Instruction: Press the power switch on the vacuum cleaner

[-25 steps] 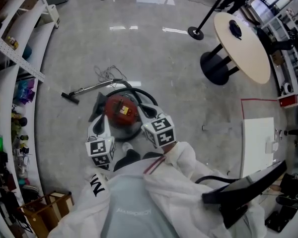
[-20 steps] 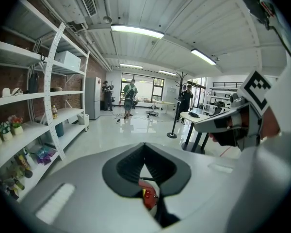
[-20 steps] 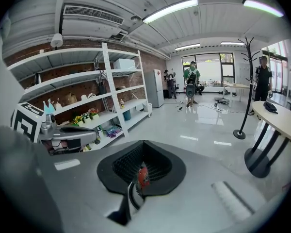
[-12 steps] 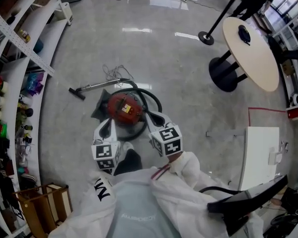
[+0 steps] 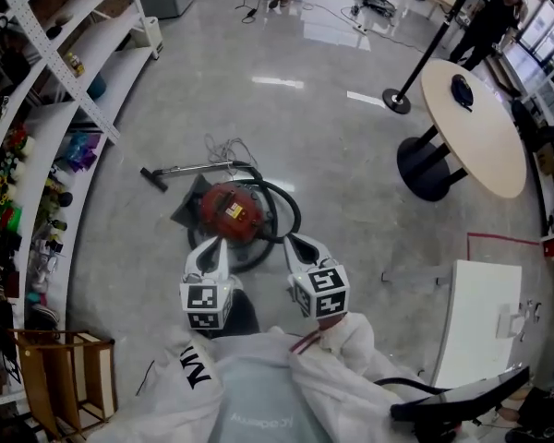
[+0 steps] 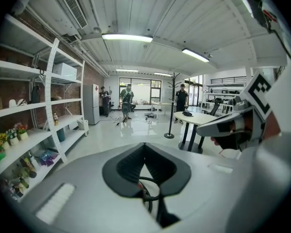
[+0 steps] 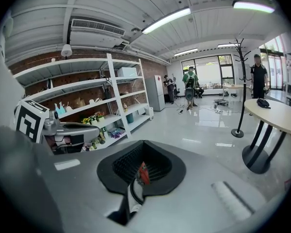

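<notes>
Floor [image 5: 351,155], pale polished concrete, took up most of what we saw from the head view. Shelving [image 5: 46,109], white and stocked with small goods, ran along the left. Table [image 5: 475,123], round with a pale top on a black pedestal, stood at upper right, well apart from the vacuum.

Vacuum [image 5: 229,209], a red canister, sat on the floor between shelving and table, just ahead of both grippers. Hose [image 5: 291,212], black, looped round its right side. Wand [image 5: 189,167], metal with a dark floor head, lay just beyond the canister, pointing left.

Left gripper [image 5: 211,244], white with a marker cube, was held near the canister's near left edge and apart from it. We noted its jaws closed tip to tip, with nothing between them.

Right gripper [image 5: 293,241], same pattern, was held beside the hose at the near right. Its jaws were likewise closed together and empty; a sliver of red canister showed through the gap behind their tips.
</notes>
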Demonstrator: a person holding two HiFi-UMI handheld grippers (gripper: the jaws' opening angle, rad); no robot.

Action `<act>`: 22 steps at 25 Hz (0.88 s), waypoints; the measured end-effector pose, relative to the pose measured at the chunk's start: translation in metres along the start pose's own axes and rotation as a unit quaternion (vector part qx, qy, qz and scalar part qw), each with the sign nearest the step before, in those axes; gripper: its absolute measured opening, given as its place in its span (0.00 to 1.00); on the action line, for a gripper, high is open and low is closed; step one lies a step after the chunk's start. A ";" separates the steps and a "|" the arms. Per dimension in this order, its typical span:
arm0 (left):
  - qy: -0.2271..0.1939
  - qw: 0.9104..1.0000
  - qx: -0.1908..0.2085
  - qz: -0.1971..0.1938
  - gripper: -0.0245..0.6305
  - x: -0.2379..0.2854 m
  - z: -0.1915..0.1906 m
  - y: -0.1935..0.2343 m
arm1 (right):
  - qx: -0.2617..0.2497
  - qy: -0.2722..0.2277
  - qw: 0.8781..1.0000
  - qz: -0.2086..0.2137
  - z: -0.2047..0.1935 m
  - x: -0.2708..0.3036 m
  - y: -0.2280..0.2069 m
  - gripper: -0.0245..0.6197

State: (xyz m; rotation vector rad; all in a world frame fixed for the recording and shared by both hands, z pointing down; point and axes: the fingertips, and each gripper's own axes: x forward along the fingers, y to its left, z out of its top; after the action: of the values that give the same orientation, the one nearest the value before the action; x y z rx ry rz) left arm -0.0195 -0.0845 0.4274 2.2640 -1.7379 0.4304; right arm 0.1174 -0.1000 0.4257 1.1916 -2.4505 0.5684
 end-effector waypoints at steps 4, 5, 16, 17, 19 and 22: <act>-0.009 1.000 0.011 0.009 0.04 -0.014 0.003 -0.012 | 0.000 -0.012 1.000 0.006 -0.003 -0.017 0.000 0.04; -0.010 1.000 0.013 0.011 0.04 -0.017 0.003 -0.015 | -0.002 -0.015 1.000 0.008 -0.002 -0.021 0.001 0.04; -0.005 1.000 0.002 0.030 0.04 -0.074 -0.020 -0.047 | -0.003 -0.012 0.999 0.035 -0.034 -0.066 0.026 0.04; -0.003 1.000 0.002 0.031 0.04 -0.077 -0.022 -0.048 | -0.003 -0.012 0.999 0.036 -0.035 -0.070 0.028 0.04; -0.002 0.999 0.005 0.034 0.04 -0.082 -0.023 -0.049 | -0.001 -0.012 0.999 0.036 -0.038 -0.075 0.029 0.04; -0.002 0.999 0.008 0.031 0.04 -0.089 -0.023 -0.051 | 0.002 -0.011 0.999 0.035 -0.043 -0.080 0.032 0.04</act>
State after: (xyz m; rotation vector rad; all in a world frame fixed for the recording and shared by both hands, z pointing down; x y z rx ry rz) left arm 0.0060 0.0159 0.4132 2.2279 -1.8184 0.4531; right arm 0.1441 -0.0082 0.4178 1.1234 -2.5188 0.5829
